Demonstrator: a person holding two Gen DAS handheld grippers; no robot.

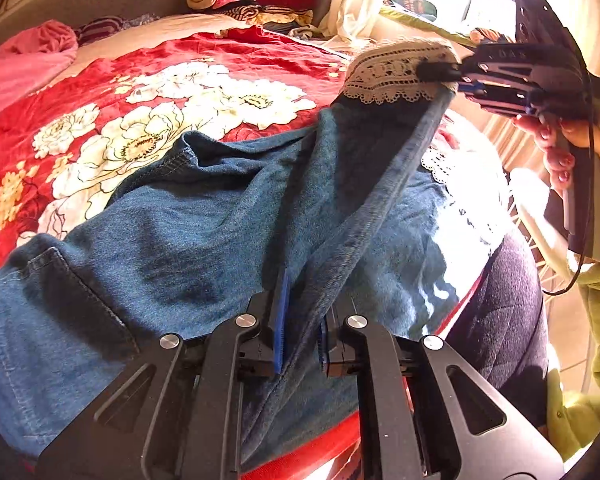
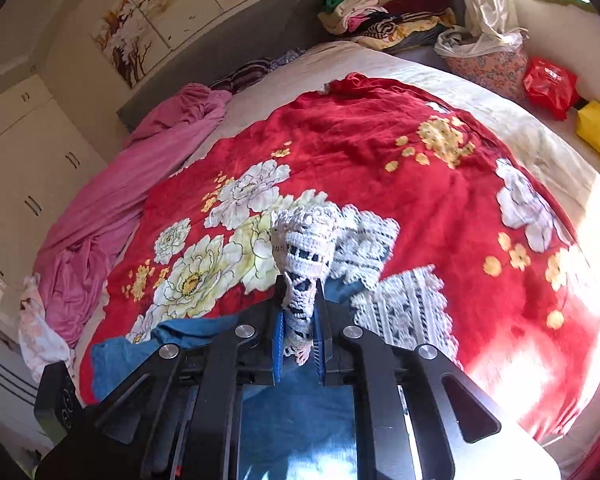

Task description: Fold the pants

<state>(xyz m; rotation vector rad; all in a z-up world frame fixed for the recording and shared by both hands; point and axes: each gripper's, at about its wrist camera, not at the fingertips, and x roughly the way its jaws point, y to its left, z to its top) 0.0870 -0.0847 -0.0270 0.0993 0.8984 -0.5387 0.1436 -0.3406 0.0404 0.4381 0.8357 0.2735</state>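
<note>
Both are clamped: left hand-held gripper (image 1: 300, 336) on the jeans (image 1: 204, 216) edge, right hand-held gripper (image 2: 300, 344) on the lace cuff (image 2: 306, 248); this thin lace may slip out.

No writing here can be made out for certain. The green item (image 1: 410, 0) propped by the window carries pale lettering, but glare and blur leave it unreadable. The red packet (image 2: 550, 86) beside the bed has small white marks that will not resolve into words. The black body of the right gripper (image 1: 440, 72) bears faint raised characters, too dim to read.
</note>
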